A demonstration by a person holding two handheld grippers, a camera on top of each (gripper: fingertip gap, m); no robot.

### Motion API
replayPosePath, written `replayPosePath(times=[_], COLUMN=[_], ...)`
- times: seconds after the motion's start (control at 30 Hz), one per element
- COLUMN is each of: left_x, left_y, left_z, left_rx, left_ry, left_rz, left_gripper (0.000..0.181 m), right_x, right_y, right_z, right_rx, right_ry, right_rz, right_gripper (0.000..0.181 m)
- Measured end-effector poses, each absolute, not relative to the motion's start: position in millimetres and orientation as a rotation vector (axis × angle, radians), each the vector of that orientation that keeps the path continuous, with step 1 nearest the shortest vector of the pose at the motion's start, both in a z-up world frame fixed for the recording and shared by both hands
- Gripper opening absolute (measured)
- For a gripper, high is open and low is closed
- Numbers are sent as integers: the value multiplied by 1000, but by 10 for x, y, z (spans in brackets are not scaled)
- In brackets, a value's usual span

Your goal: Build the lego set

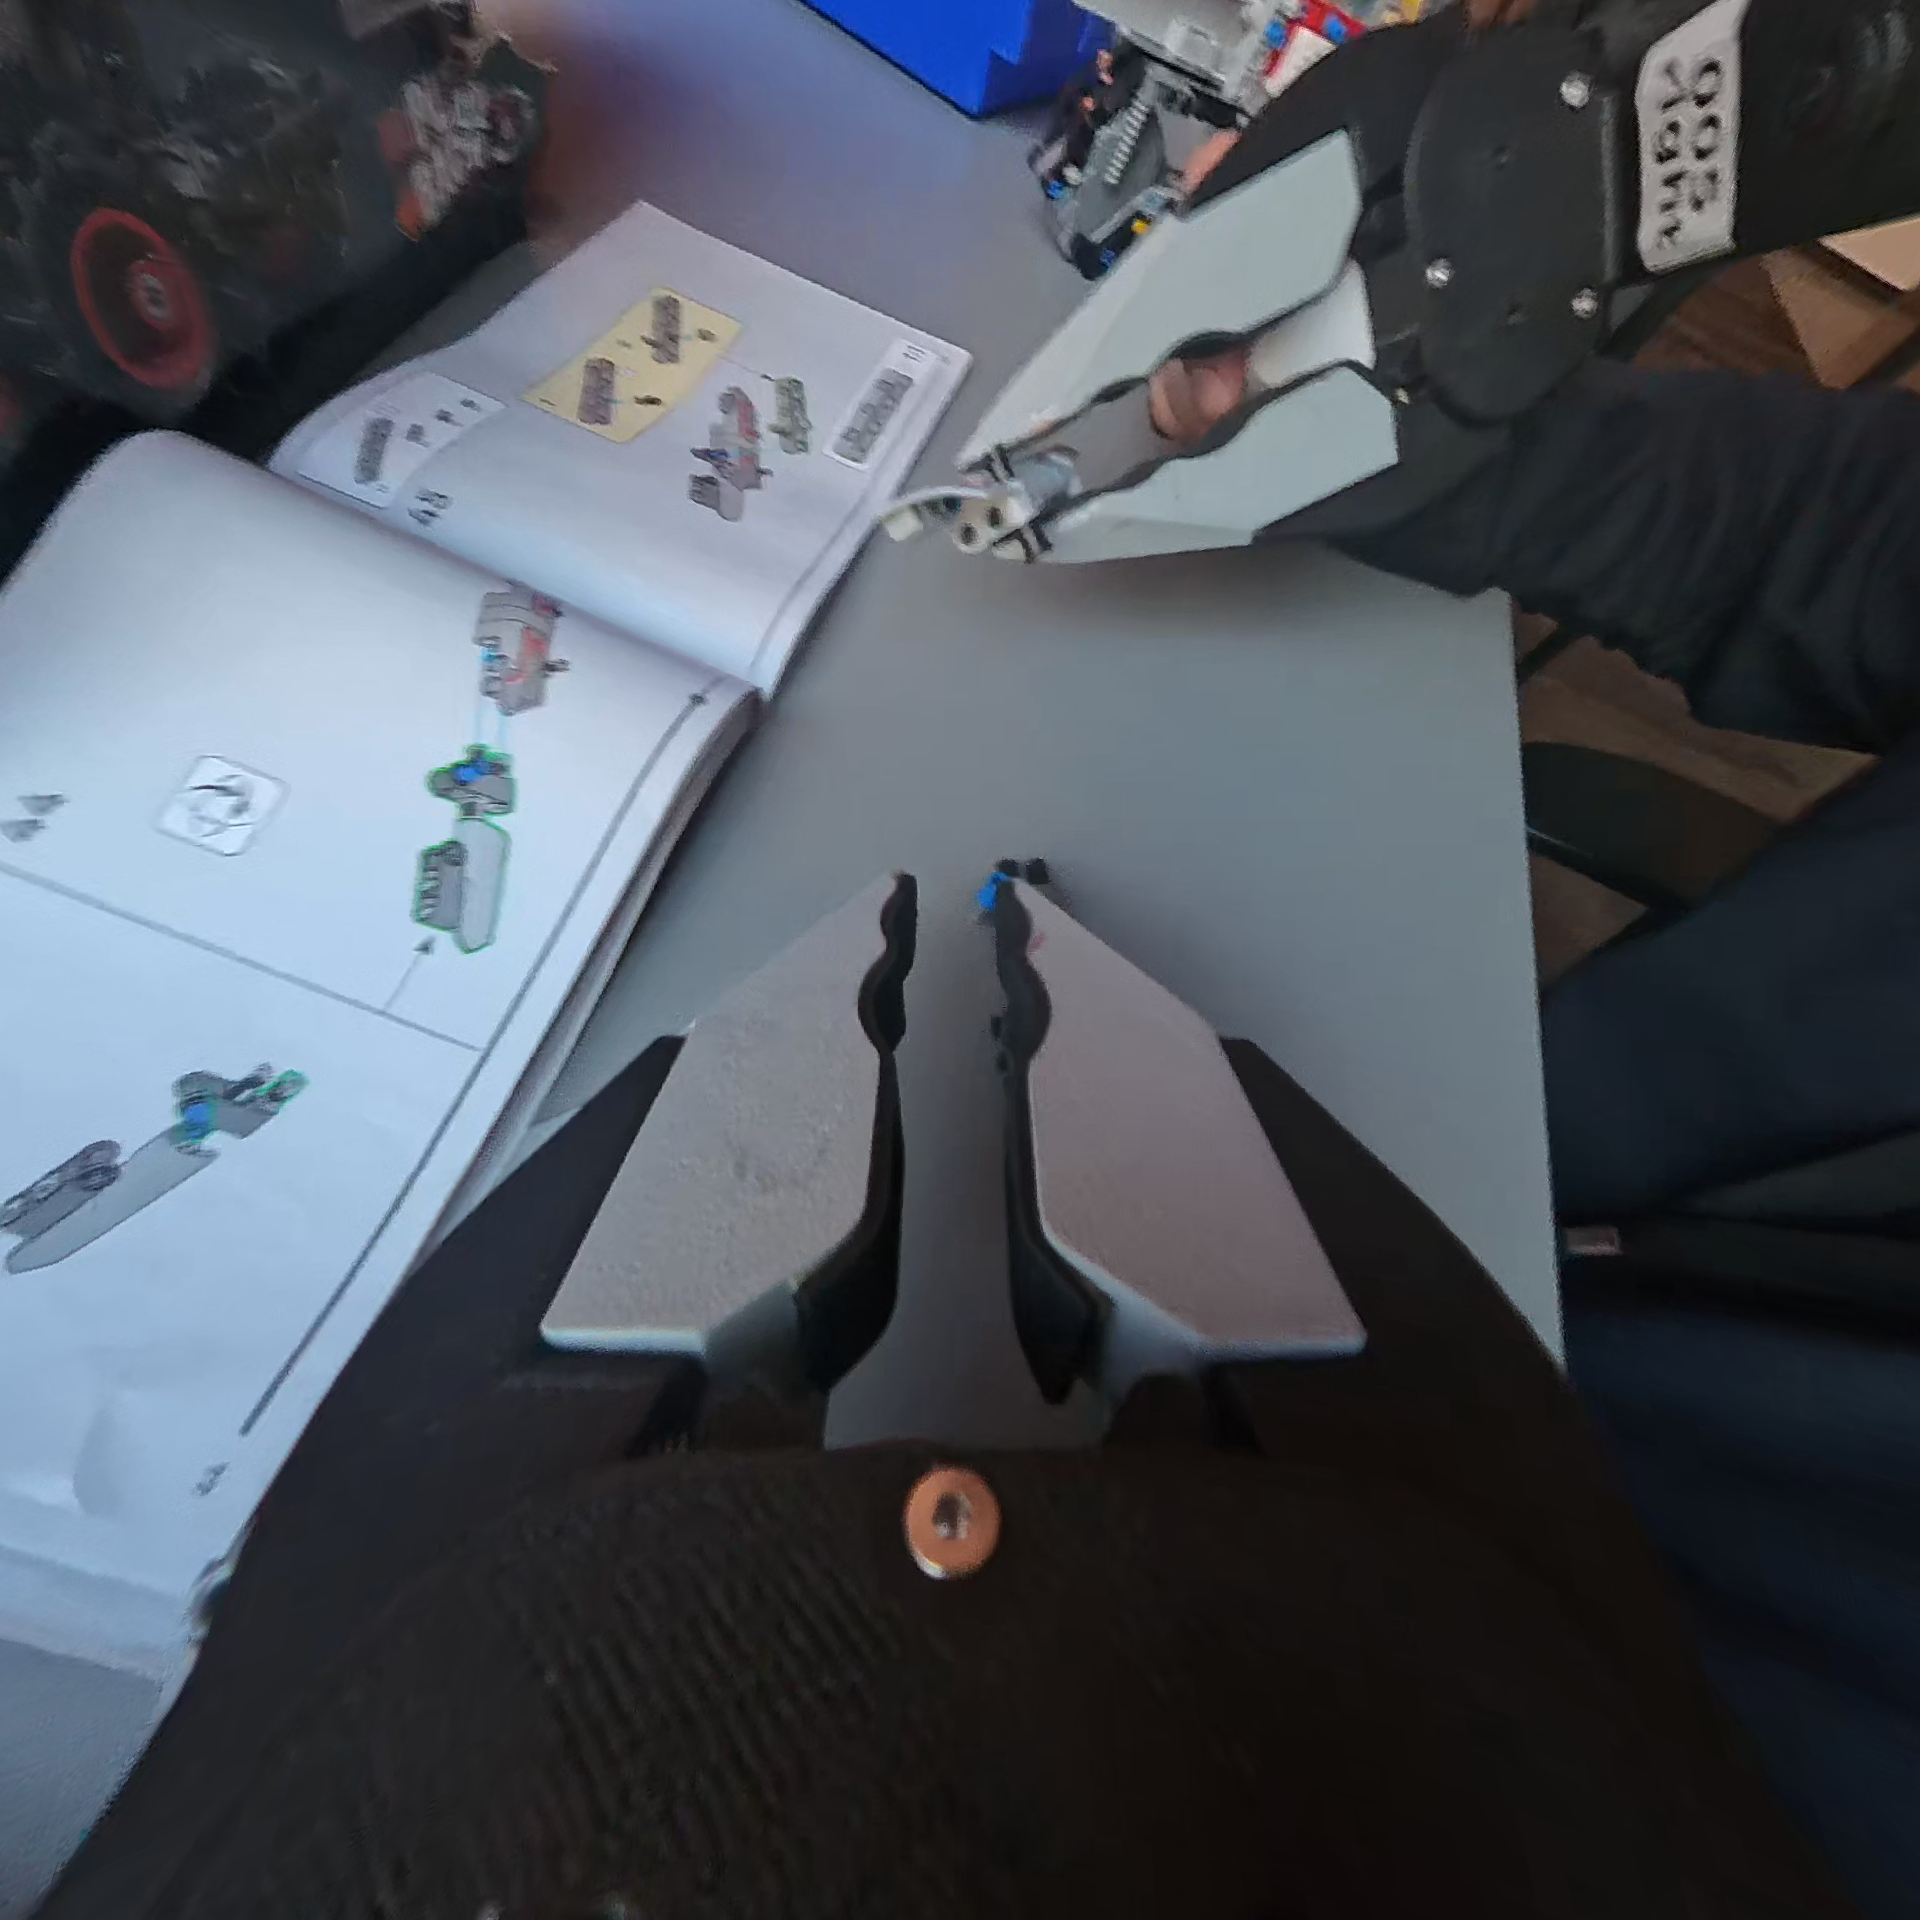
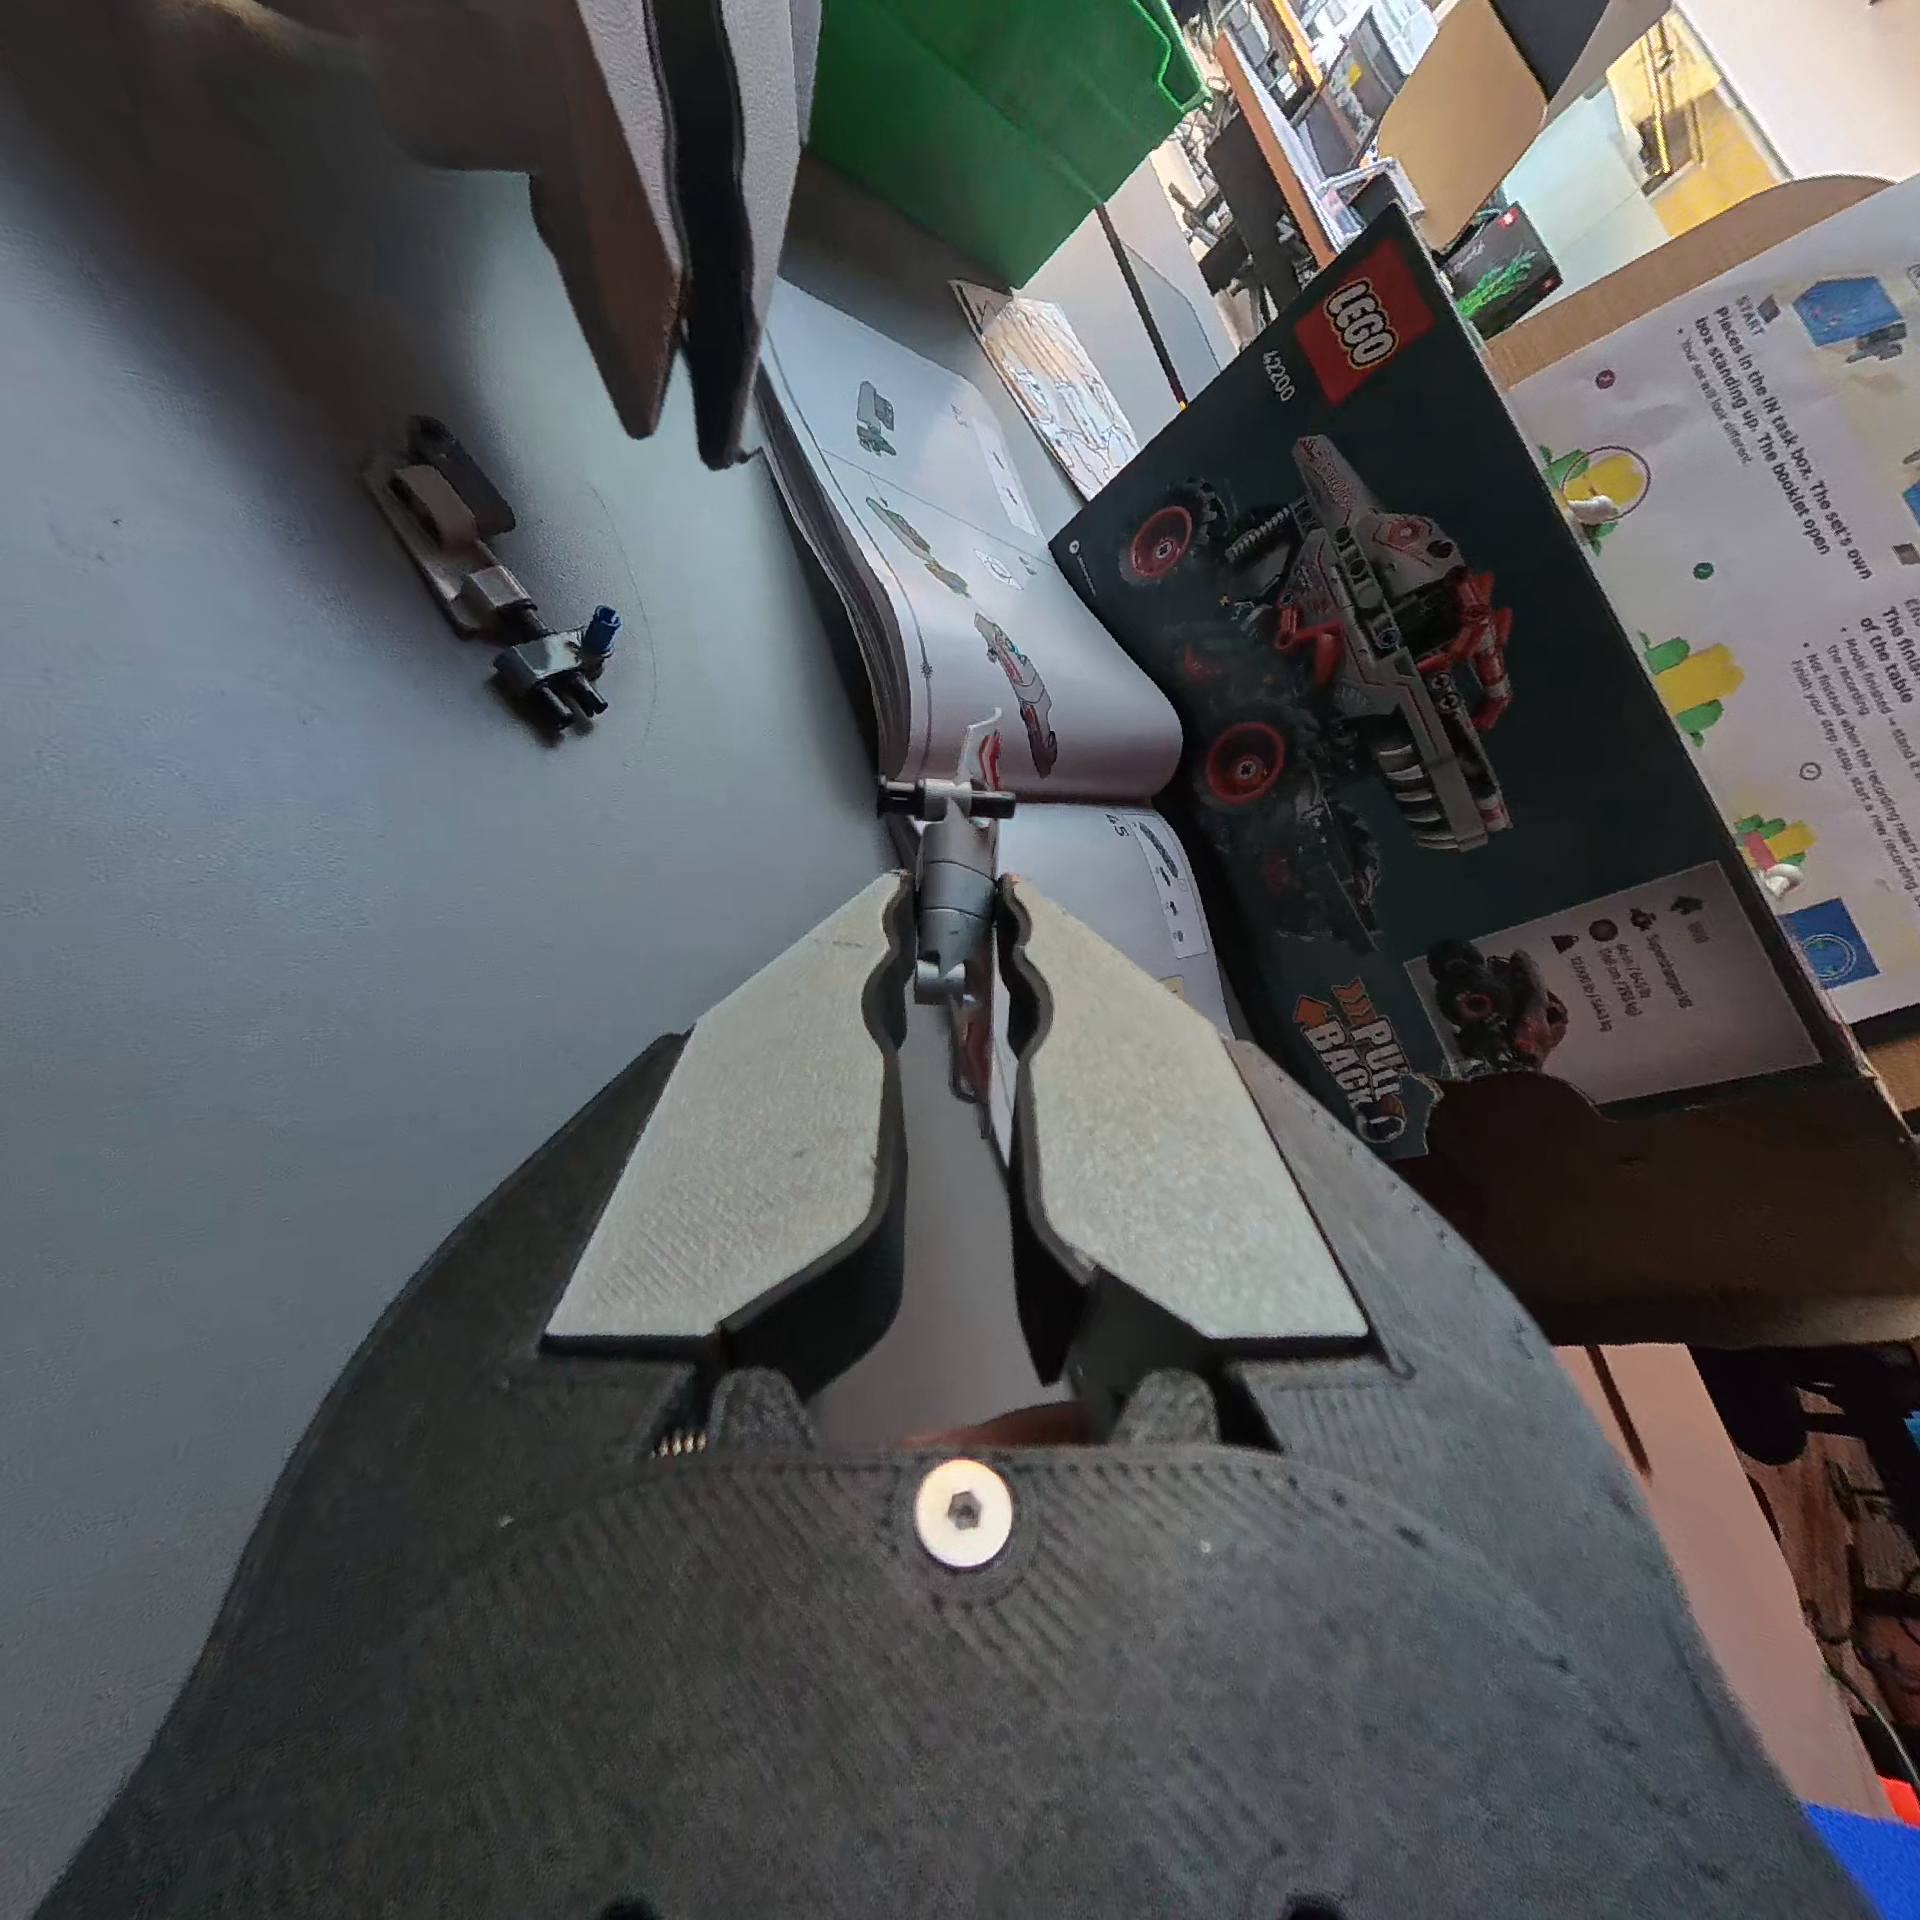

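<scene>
Between right gripper [image 2: 948, 894] fingers, grey Lego piece [image 2: 951, 883], long axis forward.

Each gripper has a black ribbed body, one silver screw [image 2: 962, 1513], grey fingers [image 1: 748, 1122] with black wavy pads; dark sleeve [image 1: 1662, 499] at upper right.

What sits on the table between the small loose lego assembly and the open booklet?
Nothing: in the right wrist view, bare table separates the assembly from the booklet.

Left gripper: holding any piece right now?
No. The left gripper is open over bare table; the small assembly lies untouched.
</scene>
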State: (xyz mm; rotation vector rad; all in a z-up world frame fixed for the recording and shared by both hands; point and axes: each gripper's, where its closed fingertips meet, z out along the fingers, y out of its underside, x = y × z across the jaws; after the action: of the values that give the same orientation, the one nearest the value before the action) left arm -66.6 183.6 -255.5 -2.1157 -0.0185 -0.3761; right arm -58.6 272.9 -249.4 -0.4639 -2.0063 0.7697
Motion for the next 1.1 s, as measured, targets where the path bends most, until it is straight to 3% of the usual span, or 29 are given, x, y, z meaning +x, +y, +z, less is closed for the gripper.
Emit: replayPosePath(times=[0.23,0.5,1.1], left_x=[-402,-348,-295], left_y=[1770,1732,1690], left_z=[-2779,-2919,-2917], left_rx=[-2246,-2327,-2326], left_ry=[101,131,126], left_rz=[-491,-481,-578], left_gripper=[20,7,6], right_x=[-522,-401,-340], right_y=[2644,2553,2356], right_z=[-2534,-2684,-2714], right_rx=[-316,-199,210], right_ry=[-2015,-2112,-1906], right_rz=[703,668,355], right_gripper=[12,12,13])
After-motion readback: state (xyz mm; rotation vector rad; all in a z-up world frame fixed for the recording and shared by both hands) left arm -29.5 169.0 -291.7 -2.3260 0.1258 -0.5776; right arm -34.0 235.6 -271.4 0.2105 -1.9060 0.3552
